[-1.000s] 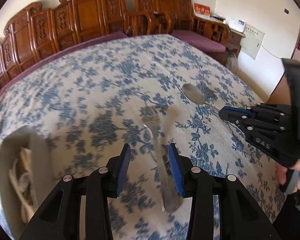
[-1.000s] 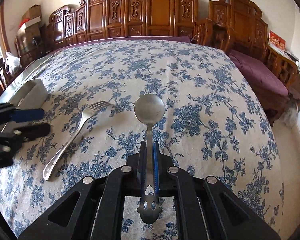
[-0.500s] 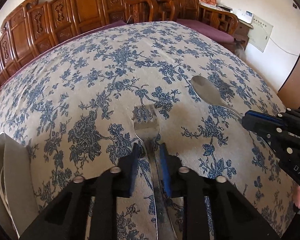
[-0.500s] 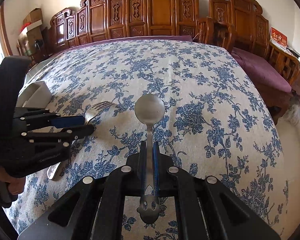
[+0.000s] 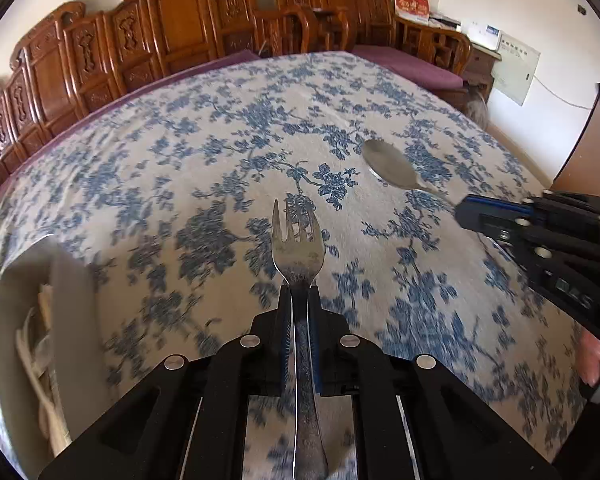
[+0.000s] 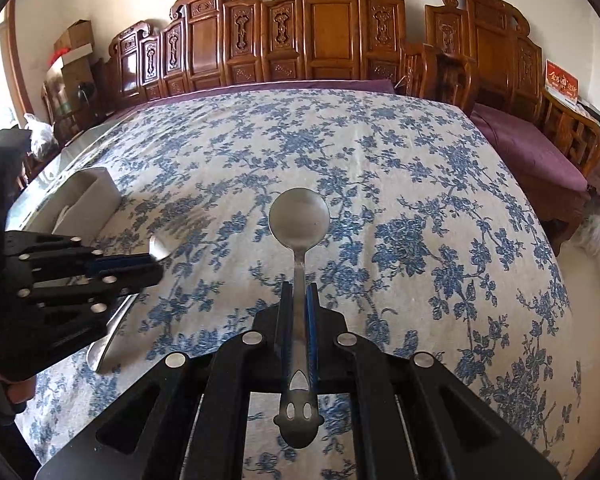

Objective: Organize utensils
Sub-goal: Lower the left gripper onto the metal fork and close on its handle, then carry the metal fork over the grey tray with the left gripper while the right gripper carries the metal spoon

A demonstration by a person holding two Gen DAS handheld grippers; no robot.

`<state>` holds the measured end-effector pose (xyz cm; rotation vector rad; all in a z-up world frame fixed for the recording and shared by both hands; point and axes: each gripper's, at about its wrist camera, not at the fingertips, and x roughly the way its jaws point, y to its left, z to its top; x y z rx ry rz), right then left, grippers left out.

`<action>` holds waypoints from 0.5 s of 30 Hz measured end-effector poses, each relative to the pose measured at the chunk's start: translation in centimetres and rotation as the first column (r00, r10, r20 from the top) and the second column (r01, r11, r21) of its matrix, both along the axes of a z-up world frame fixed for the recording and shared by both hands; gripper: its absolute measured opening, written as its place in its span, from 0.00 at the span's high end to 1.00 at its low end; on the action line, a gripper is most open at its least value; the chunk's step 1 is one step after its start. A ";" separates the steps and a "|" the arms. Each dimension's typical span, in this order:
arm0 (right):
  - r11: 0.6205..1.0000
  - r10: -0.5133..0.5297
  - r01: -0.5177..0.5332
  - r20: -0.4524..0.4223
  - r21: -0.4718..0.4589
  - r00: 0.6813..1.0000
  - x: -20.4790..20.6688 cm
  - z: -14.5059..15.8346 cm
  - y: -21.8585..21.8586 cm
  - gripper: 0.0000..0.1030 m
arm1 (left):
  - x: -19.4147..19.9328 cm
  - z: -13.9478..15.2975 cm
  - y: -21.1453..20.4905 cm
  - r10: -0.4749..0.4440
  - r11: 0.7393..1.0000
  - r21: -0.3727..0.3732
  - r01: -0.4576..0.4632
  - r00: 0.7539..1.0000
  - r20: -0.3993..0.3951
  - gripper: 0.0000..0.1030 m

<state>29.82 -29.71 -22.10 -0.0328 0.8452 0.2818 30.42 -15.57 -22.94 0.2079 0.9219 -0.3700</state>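
Note:
A metal fork [image 5: 297,254] runs between the blue pads of my left gripper [image 5: 299,300], tines pointing away. The jaws are closing and the pads press on its neck. In the right wrist view the left gripper [image 6: 152,266] sits at the left, with the fork's head [image 6: 159,247] in front of it and the handle end low behind it. My right gripper [image 6: 298,300] is shut on the handle of a round-bowled metal spoon [image 6: 299,220], held over the flowered tablecloth. The left wrist view shows that spoon [image 5: 388,166] sticking out of the right gripper [image 5: 464,212].
A white open container [image 5: 72,280] with pale items inside stands at the table's left edge; the container [image 6: 88,200] also shows behind the left gripper. Carved wooden chairs [image 6: 320,32] ring the far side. A hand [image 5: 592,360] holds the right gripper's grip.
The left jaws have narrowed from wide open around the fork to tight against it. The fork's head now looks tilted up off the cloth. The right gripper and spoon stayed put.

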 end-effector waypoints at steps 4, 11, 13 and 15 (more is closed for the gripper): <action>1.000 0.009 -0.009 0.007 -0.006 1.000 -0.5 0.2 1.0 0.92 | -1.5 1.4 0.9 0.006 1.000 -0.007 -0.006 1.000 0.031 0.93; 0.999 0.039 -0.038 0.020 -0.031 0.999 -1.4 0.3 2.7 0.92 | -3.7 3.3 1.8 0.014 0.999 -0.034 -0.011 0.997 0.077 0.93; 0.999 0.043 -0.042 0.024 -0.033 0.999 -1.4 0.3 2.9 0.92 | -4.1 3.8 2.0 0.015 0.999 -0.044 -0.012 0.996 0.088 0.93; 0.999 0.045 -0.044 0.024 -0.032 0.999 -1.4 0.3 2.9 0.92 | -4.7 4.3 2.1 0.016 0.999 -0.048 -0.011 0.994 0.111 0.94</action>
